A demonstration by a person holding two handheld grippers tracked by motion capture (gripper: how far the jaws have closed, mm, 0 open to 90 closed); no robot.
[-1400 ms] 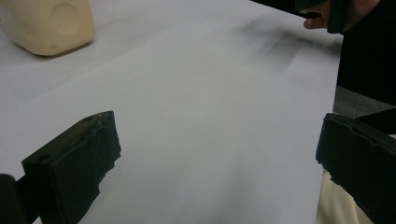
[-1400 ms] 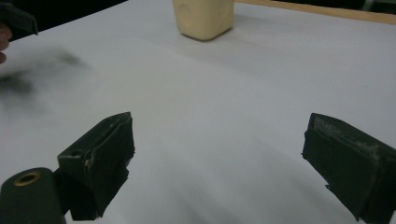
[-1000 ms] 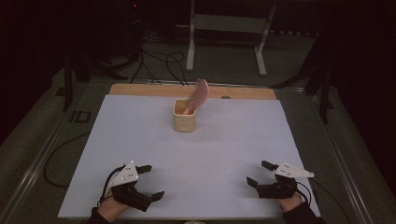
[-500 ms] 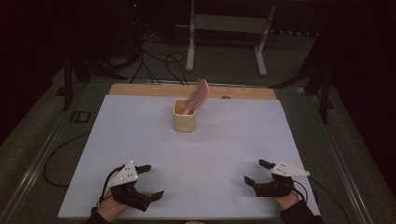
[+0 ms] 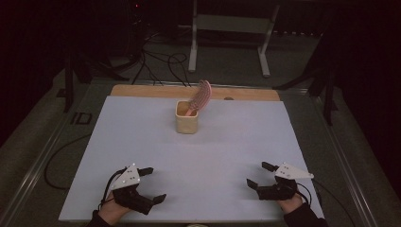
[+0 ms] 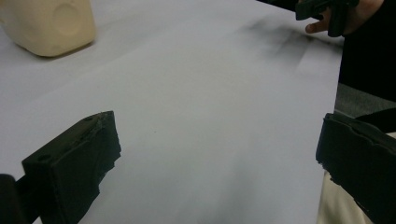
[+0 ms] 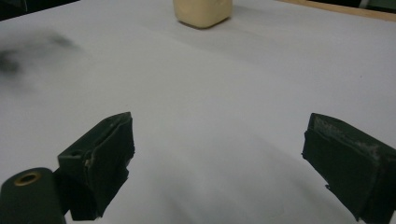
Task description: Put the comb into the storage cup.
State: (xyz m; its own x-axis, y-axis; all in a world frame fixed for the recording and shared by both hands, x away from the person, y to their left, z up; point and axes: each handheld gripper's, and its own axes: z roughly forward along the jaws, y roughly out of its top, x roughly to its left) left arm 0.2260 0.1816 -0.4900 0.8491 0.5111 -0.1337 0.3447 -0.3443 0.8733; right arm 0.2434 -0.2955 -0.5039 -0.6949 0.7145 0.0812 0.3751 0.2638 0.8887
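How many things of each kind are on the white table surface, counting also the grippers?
Beige cup: 1
Pink hairbrush, standing in the cup: 1
Grippers: 2, the left gripper and the right gripper, both open
Total: 4

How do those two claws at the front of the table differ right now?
The left claw sits at the table's near left corner, its grey plate tilted steeply; the right claw sits at the near right, its plate lying flatter. Both are open, empty, black, and apart from the cream cup holding a pink brush.
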